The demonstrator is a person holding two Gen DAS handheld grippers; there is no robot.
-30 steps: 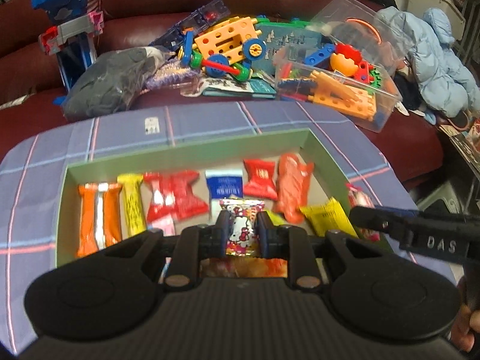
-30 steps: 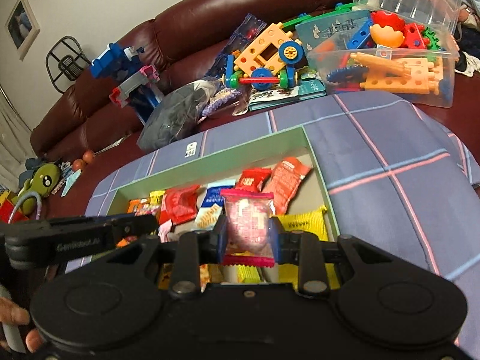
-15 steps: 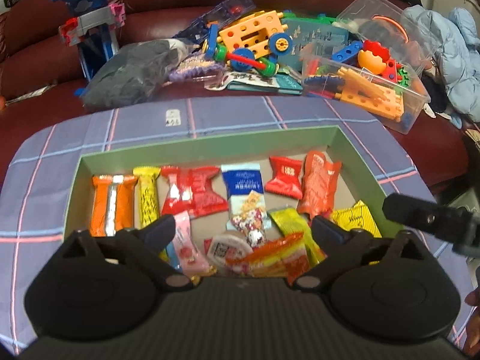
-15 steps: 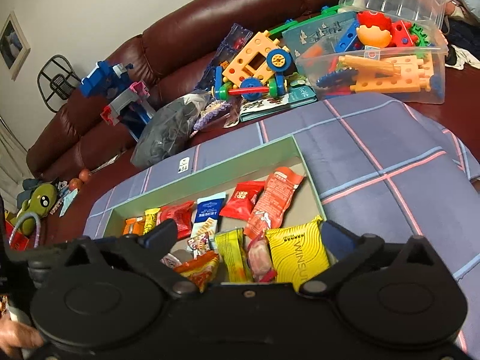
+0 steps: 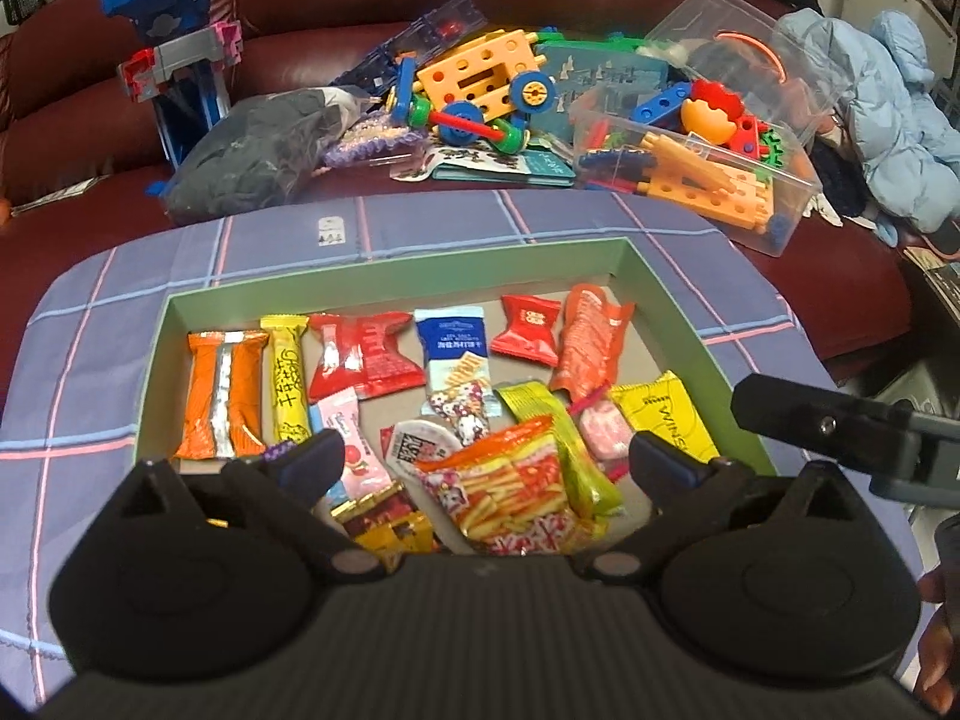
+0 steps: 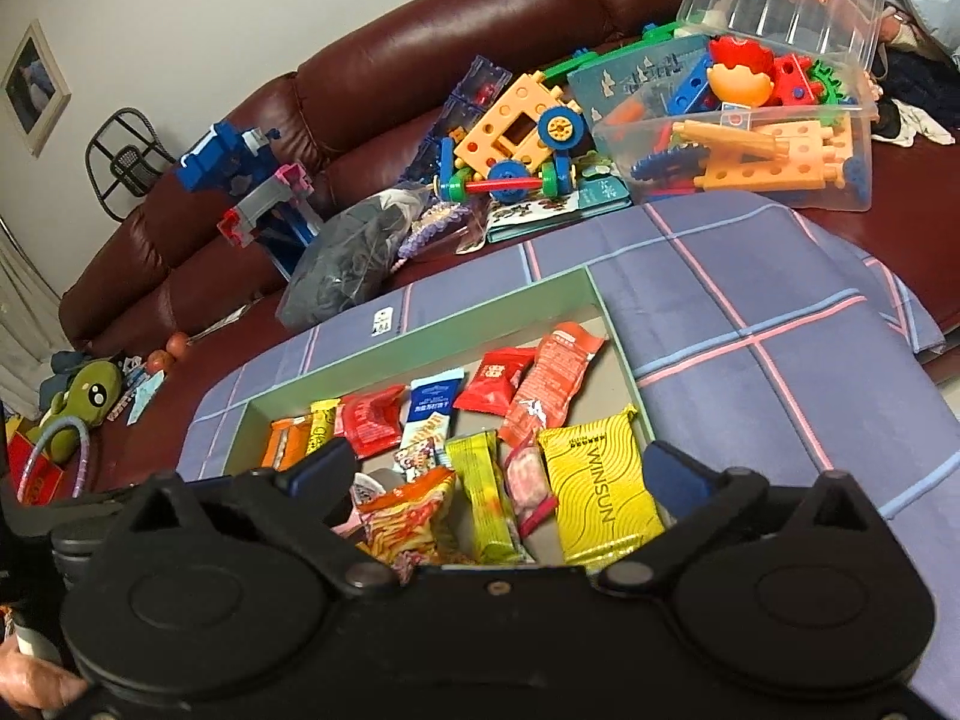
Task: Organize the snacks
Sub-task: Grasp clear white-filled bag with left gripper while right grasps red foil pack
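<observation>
In the middle of both wrist views sits the green box [image 5: 684, 312], a shallow cardboard tray on a blue plaid cloth [image 5: 120, 312], and that's where all the snacks are. Both tools hover over its near edge. The left gripper [image 5: 486, 459] has its fingers spread wide with nothing between them, and the right gripper [image 6: 501, 468] is just as wide and just as empty, so nobody's carrying anything at this point.

Along the far side of the box the packets are lined up in a neat row: orange pack [image 5: 225, 390] at the left, then a yellow bar [image 5: 288, 384], a red wrapper [image 5: 360, 354], a blue sachet [image 5: 453, 342], a small red packet [image 5: 531, 330] and a long orange-red pouch [image 5: 591, 342]. My guess is that row is the "organized" part. The near half is more of a heap: the fries-print bag [image 5: 516, 492] lies over other wrappers, a pink candy [image 5: 606, 426] is wedged beside the yellow WINSUN pack [image 6: 600, 492] at lower right, and a little cartoon-print sweet [image 5: 465, 405] sits just below the blue sachet.

The couch behind is buried in toys, including a clear toy bin [image 5: 702, 168] in the upper right, but none of that looks like part of the job. I'd say the heap still needs sorting.
</observation>
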